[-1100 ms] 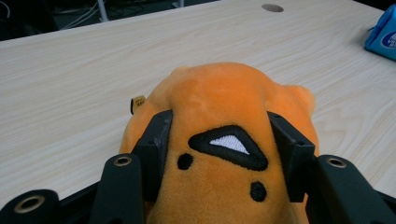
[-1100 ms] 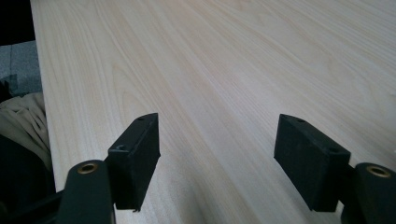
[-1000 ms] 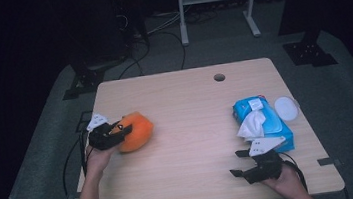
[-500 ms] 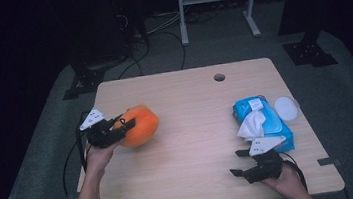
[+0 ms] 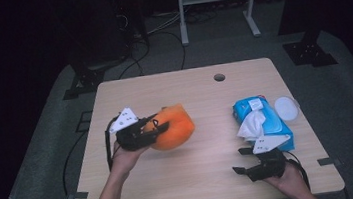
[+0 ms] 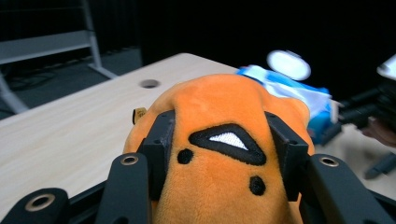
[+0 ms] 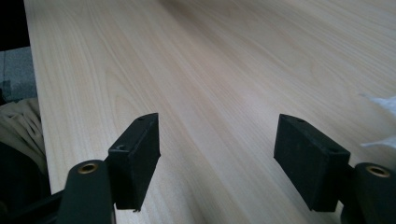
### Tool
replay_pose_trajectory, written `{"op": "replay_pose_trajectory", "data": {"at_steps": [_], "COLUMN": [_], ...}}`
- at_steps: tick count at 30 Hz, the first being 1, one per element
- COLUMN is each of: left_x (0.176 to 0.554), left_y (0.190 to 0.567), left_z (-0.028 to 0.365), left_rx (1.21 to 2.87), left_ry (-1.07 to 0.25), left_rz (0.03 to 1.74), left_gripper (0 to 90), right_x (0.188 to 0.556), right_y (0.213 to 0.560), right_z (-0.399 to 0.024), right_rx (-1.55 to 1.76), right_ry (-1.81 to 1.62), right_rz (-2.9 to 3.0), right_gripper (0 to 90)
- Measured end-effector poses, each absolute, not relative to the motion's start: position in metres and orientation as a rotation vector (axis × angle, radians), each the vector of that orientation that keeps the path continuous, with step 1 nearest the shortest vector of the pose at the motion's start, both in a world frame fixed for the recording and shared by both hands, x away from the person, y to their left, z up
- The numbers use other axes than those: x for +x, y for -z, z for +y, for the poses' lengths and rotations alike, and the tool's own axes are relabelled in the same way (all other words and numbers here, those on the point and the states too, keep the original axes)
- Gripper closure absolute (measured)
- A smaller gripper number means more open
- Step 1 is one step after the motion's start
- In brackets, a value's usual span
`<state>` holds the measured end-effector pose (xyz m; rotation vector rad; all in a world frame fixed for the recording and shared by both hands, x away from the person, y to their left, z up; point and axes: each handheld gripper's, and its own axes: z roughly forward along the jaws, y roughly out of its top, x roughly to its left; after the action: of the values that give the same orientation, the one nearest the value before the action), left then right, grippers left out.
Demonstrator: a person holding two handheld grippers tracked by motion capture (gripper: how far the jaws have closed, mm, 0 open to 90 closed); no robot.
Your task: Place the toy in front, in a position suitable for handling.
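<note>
**Carrying the plush across without losing it**

The plush (image 6: 229, 154) sits squeezed between my left gripper's (image 5: 160, 125) pads (image 6: 161, 140), which press into its orange sides just below the black-edged white triangle, so the fabric bulges up and over them. In the high view it hangs off the tip of that gripper, lifted clear of the table (image 5: 183, 179), with most of its bulk beyond the pads and away from my hand. That makes it a front-heavy, soft load, and I judge the main risk is it creeping out of the pinch or sagging down onto the wood

So I would keep the squeeze as it is, not loosen it mid-carry, and keep the gripper close to level so the weight does not pull forward out of the jaws. I would move smoothly, since a jerk will set the soft body swinging

Ahead of the left gripper, across the table, lies the blue wipes pack (image 5: 262, 122) with a white wipe (image 5: 249, 124) pulled up from it, and a white lid (image 5: 286, 107) just past it. I would hold the plush high enough to clear that wipe if the path goes that way

My right gripper (image 5: 242, 161) rests low near the table edge, just short of the pack, jaws spread wide with nothing but bare wood between them. I would leave it parked, or bring it under the plush only if the grip slips
</note>
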<state>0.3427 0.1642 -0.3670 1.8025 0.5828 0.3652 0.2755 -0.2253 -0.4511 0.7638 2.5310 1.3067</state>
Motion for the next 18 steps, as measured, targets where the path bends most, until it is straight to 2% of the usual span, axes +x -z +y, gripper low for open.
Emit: {"op": "replay_pose_trajectory", "data": {"at_steps": [9, 18], "left_x": [0.330, 0.324], "left_y": [0.395, 0.416], "left_z": [0.120, 0.096], "left_rx": [1.874, 1.917], "left_ry": [-0.281, -0.237], "left_rz": [0.521, 0.484], "left_gripper": [51.7, 51.5], "right_x": [0.275, 0.276], "right_y": [0.445, 0.441], "right_z": [-0.236, -0.248], "right_rx": [0.780, 0.816], "right_ry": [-1.321, -1.339], "right_rz": [2.487, 2.436], "right_gripper": [30.1, 30.0]}}
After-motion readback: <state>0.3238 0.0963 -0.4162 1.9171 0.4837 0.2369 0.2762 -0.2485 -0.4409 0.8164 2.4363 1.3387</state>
